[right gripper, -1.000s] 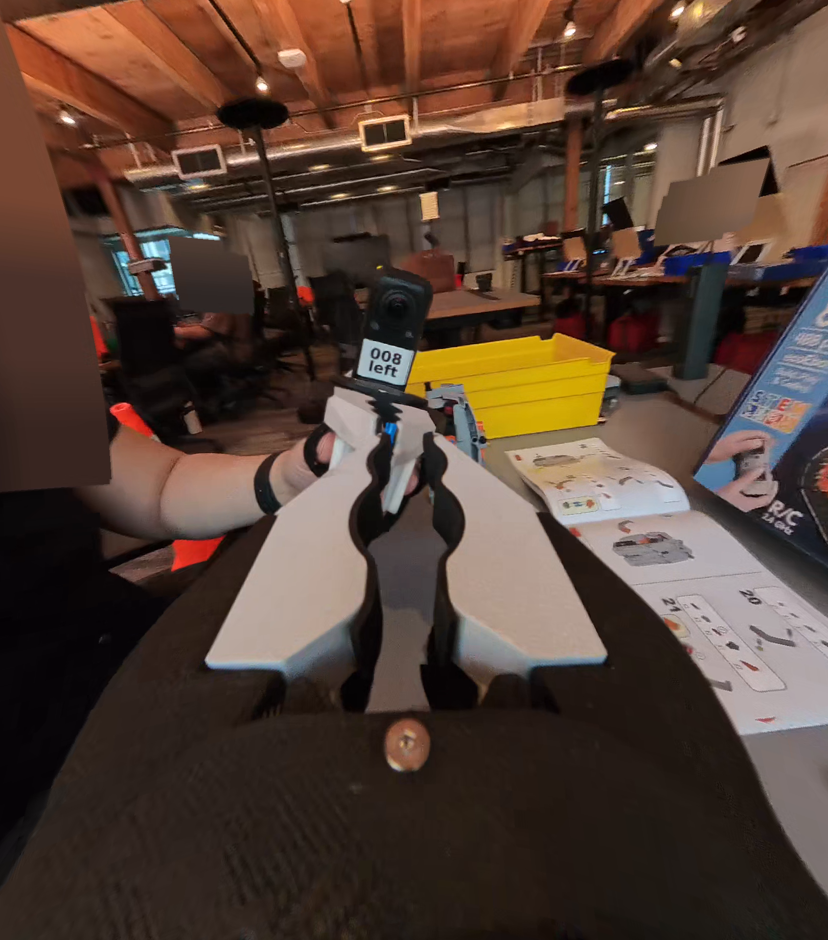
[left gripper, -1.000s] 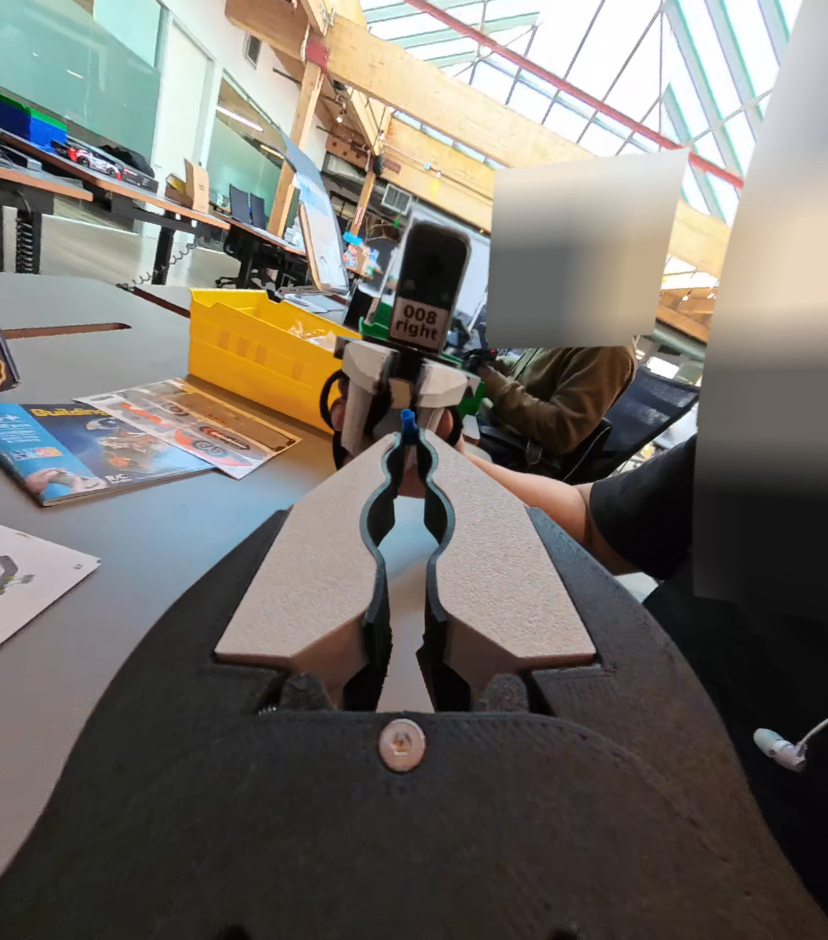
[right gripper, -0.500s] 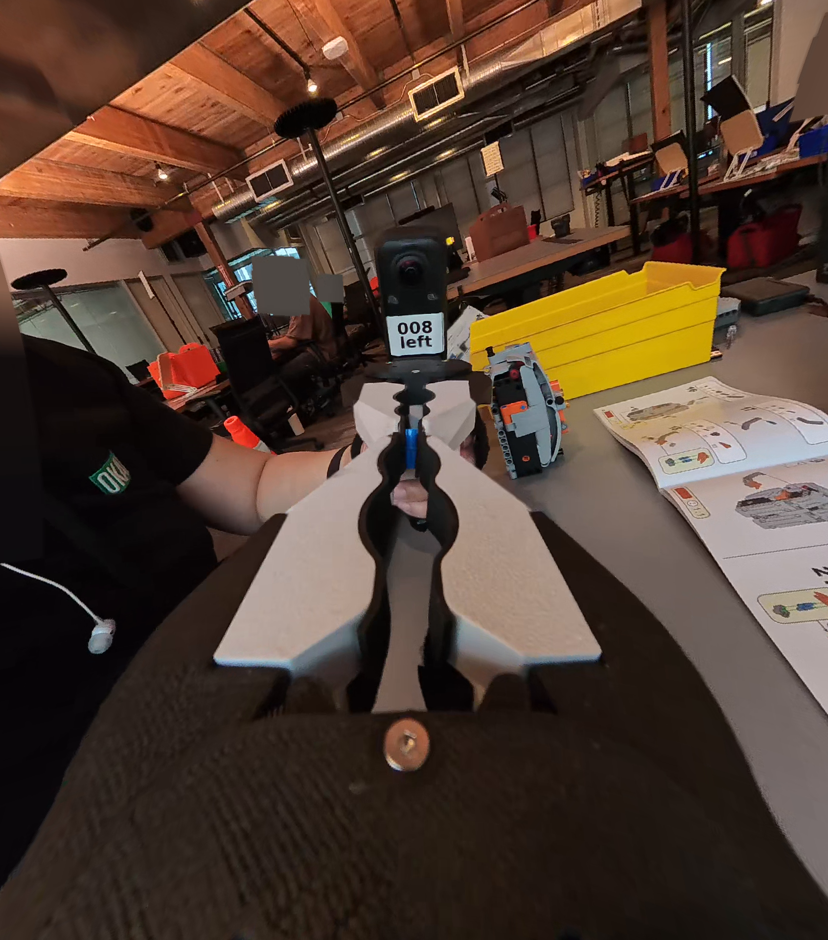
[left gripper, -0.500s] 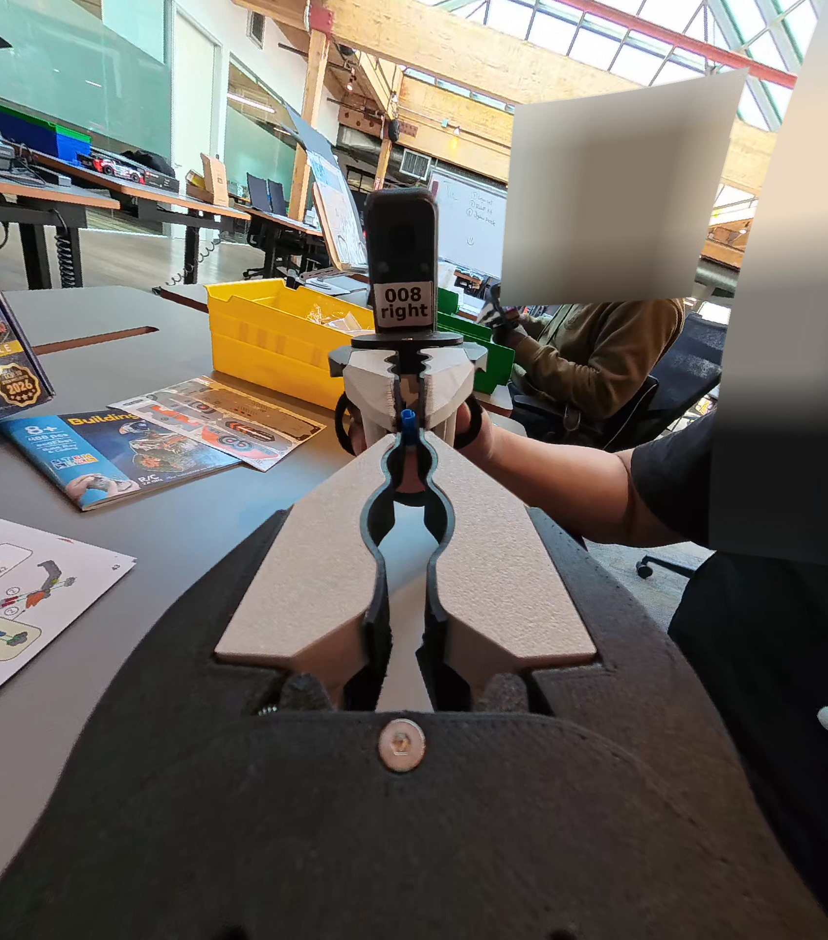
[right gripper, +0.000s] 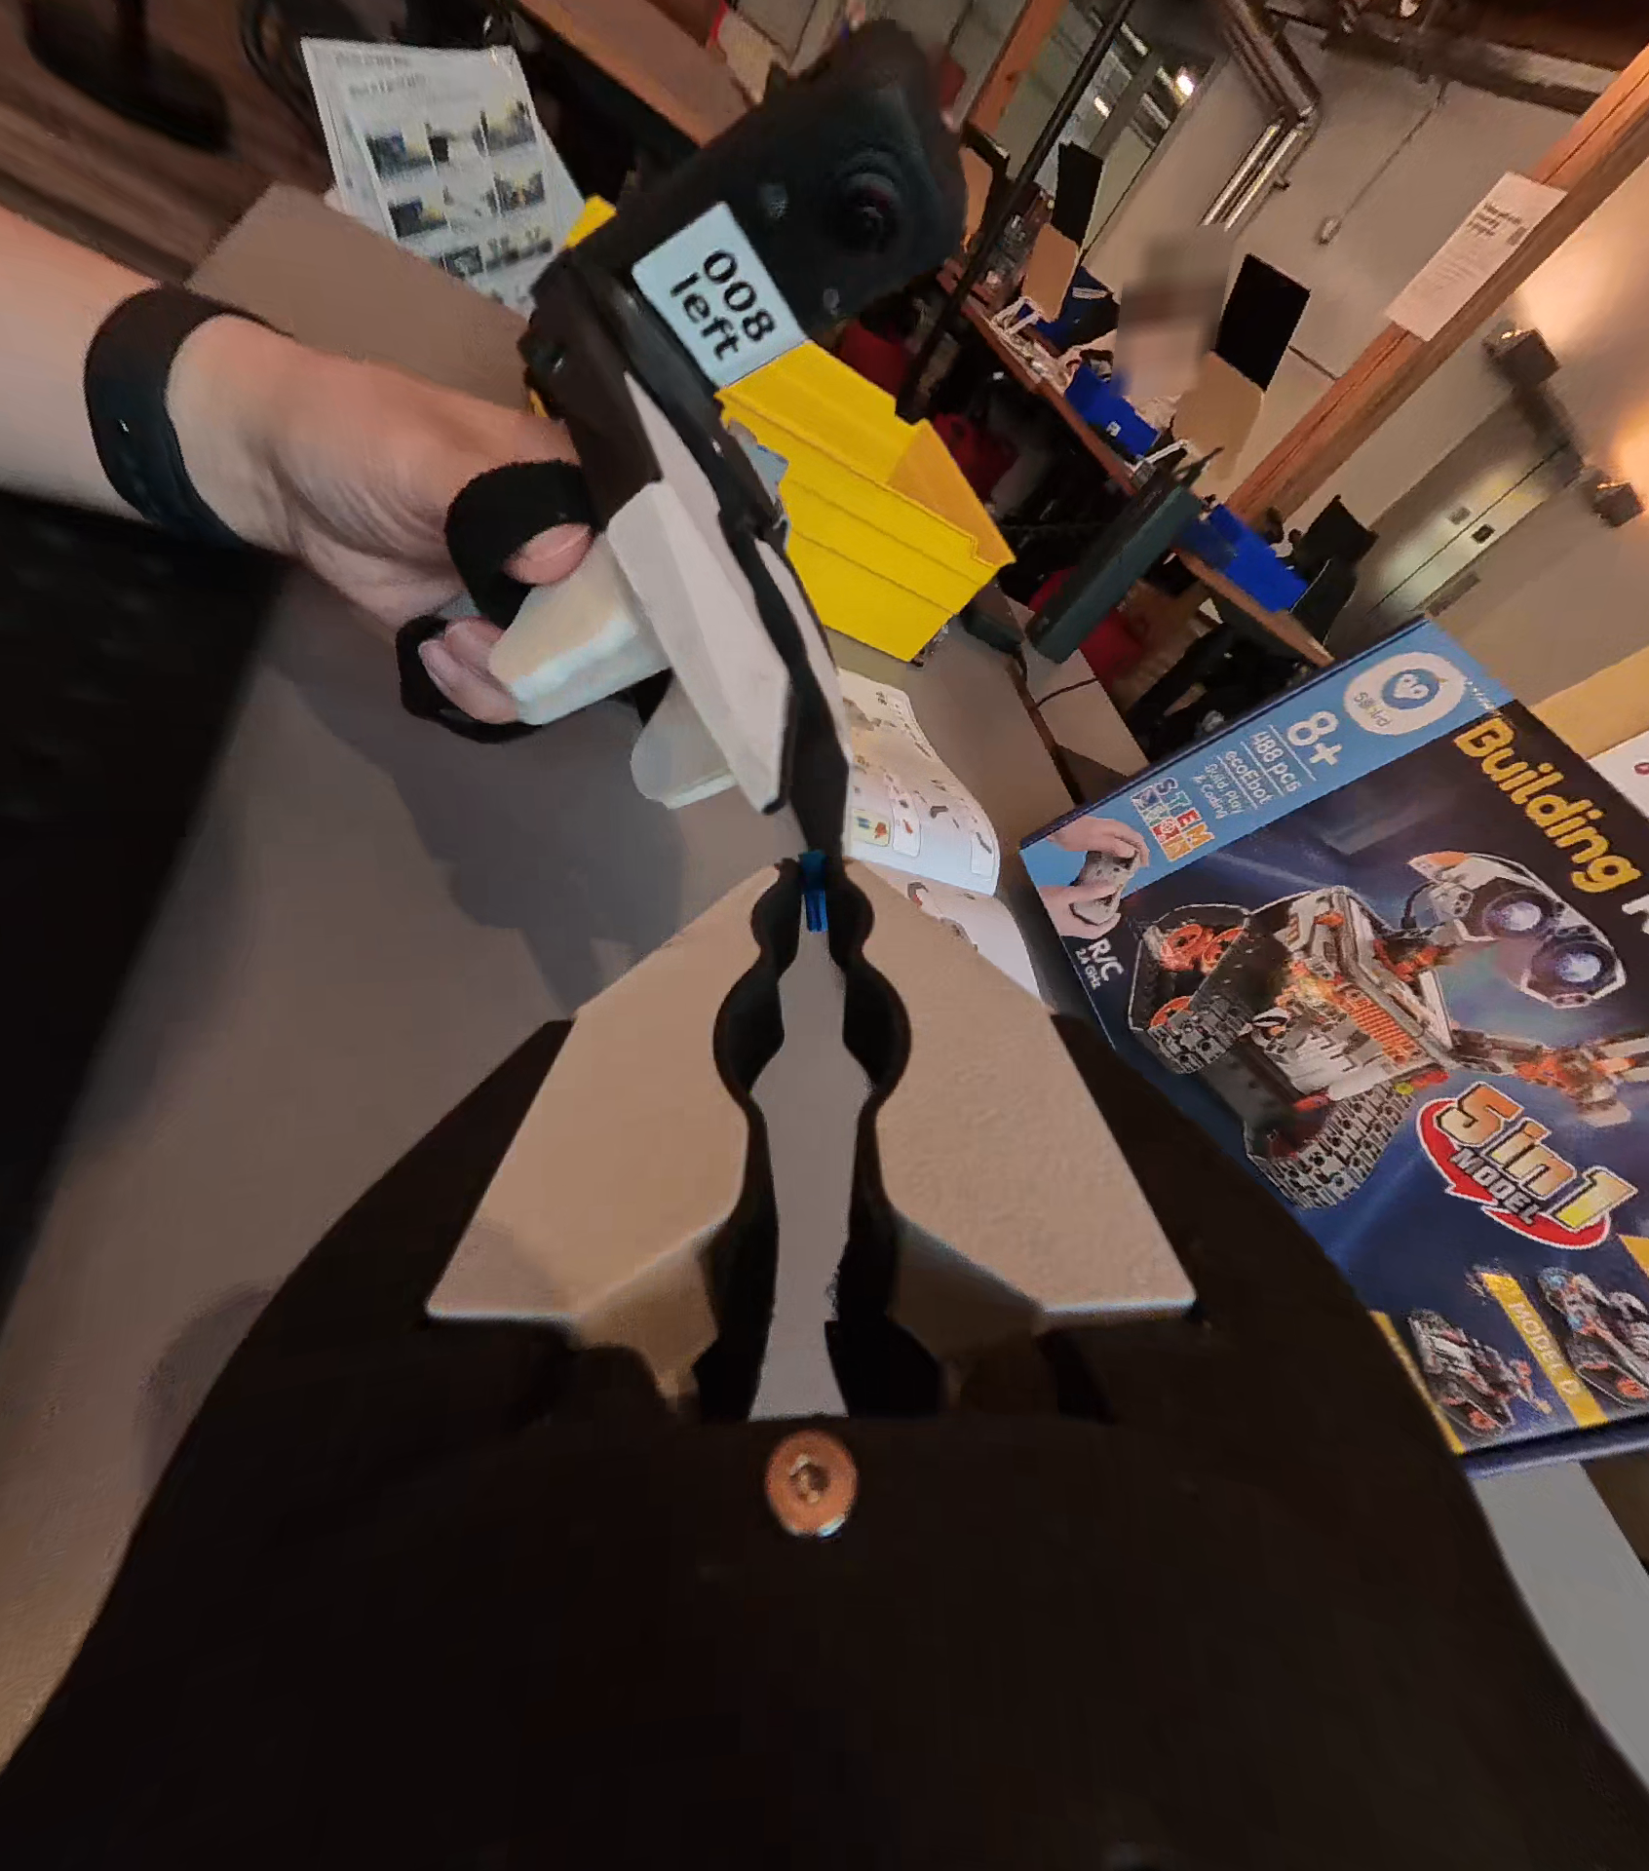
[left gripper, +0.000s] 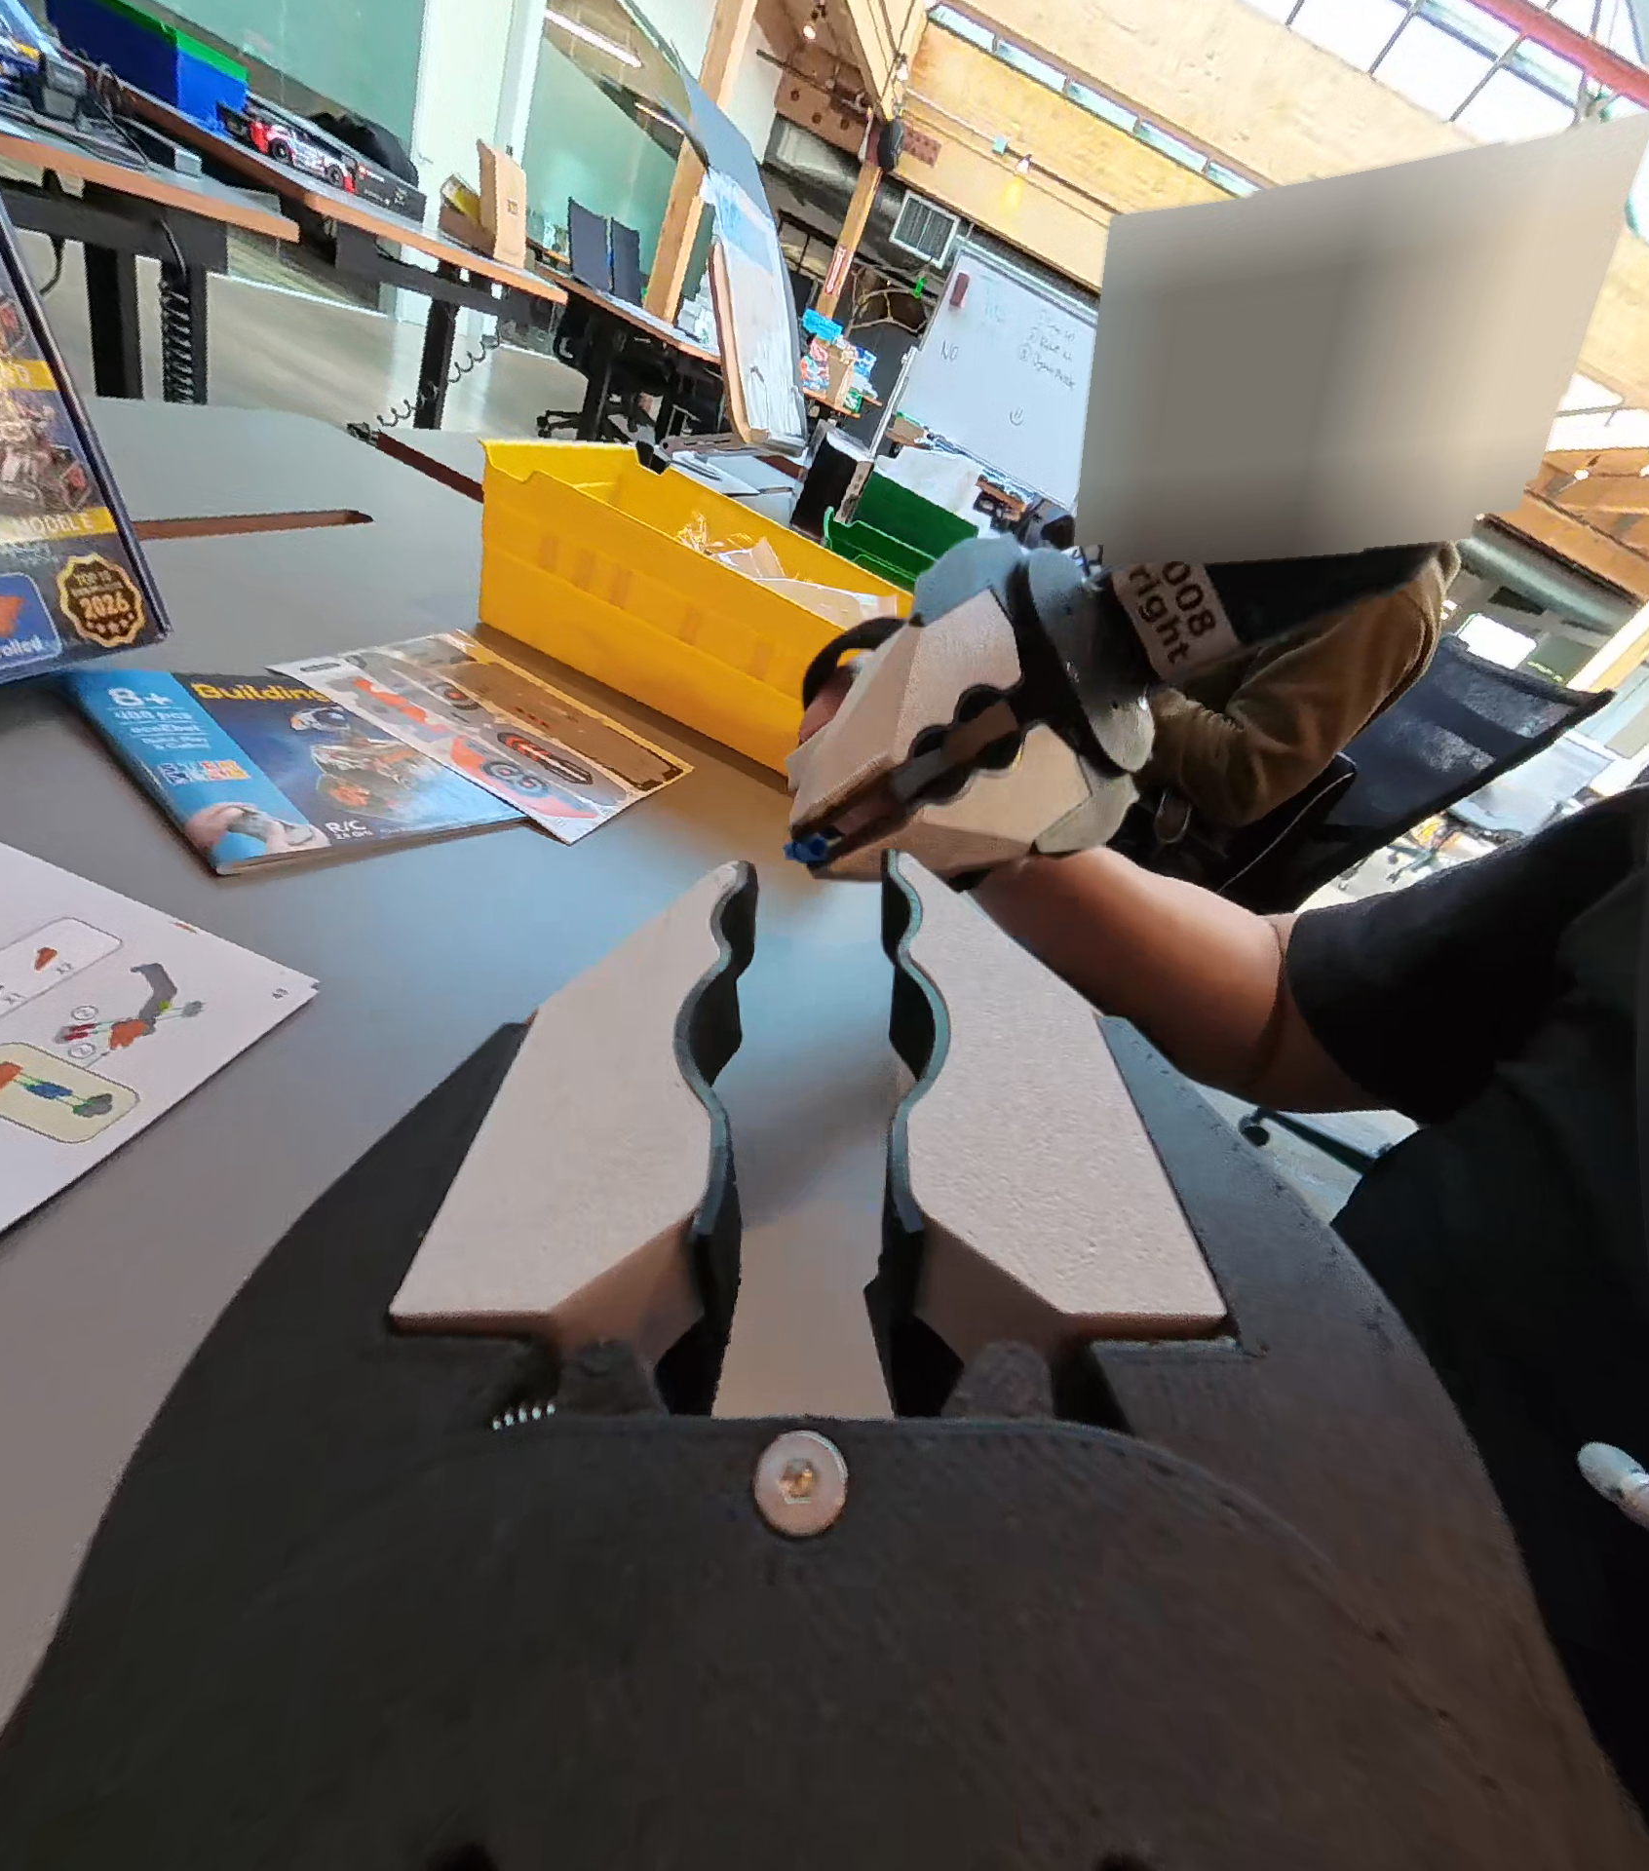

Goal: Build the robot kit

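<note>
Jaws of right gripper point(right gripper: 805, 891) pinch small blue plastic peg point(right gripper: 811, 901) at its tip, peg seemingly pointing toward parted, empty left gripper point(left gripper: 815, 891) just beside it.

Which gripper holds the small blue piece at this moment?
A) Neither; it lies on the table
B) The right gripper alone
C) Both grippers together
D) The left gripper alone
B: the small blue piece sits pinched at the tips of the right gripper, and in the left wrist view the left gripper stands open with nothing between its fingers, the piece being just beyond them.
</note>
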A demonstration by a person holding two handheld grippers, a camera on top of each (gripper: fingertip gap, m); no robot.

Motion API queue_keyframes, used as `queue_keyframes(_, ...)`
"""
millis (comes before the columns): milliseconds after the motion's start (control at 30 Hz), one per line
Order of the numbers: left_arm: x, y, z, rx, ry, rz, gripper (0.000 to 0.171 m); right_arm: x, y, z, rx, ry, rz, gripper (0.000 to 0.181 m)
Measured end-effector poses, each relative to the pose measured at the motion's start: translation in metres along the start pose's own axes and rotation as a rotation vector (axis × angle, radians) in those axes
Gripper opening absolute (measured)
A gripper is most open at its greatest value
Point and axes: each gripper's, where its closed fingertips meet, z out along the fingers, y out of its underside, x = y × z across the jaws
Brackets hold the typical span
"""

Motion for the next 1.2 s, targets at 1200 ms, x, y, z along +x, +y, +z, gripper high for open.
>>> queue_keyframes(1200,-0.002,-0.004,-0.01,0.023,0.102,-0.165,0.002,-0.003,-0.003,0.002,0.061,-0.05,0.124,0.011)
